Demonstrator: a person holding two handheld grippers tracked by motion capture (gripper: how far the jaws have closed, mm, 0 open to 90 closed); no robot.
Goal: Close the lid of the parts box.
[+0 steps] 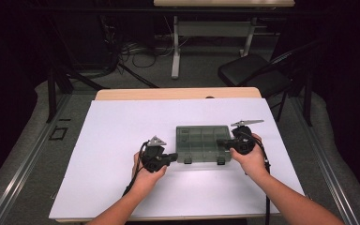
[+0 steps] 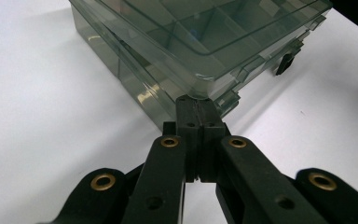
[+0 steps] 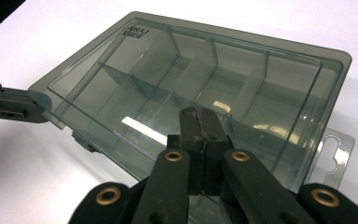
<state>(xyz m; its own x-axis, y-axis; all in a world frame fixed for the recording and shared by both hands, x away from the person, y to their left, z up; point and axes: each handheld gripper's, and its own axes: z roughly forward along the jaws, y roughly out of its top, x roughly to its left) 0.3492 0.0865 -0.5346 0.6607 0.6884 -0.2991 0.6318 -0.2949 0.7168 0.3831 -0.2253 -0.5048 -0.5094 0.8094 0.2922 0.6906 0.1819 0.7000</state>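
Note:
A smoky clear plastic compartment box (image 1: 202,139) lies on the white sheet, with its dividers visible through the lid (image 3: 205,70) and nothing seen inside. In the high view my left gripper (image 1: 173,157) meets the box's near left corner. Its jaws (image 2: 196,106) are shut together, with the tips against the corner just under the lid's edge (image 2: 200,88). My right gripper (image 1: 221,142) comes in from the box's right side, its shut jaws (image 3: 200,116) lying over the lid. The left gripper (image 3: 39,100) also appears at that far corner in the right gripper view. A small black latch (image 2: 285,63) hangs on the box's front.
The white sheet (image 1: 122,140) covers a wooden table (image 1: 178,93). A black folding chair (image 1: 253,70) stands behind on the right, and another table's legs (image 1: 176,44) and cables (image 1: 140,54) are on the floor further back.

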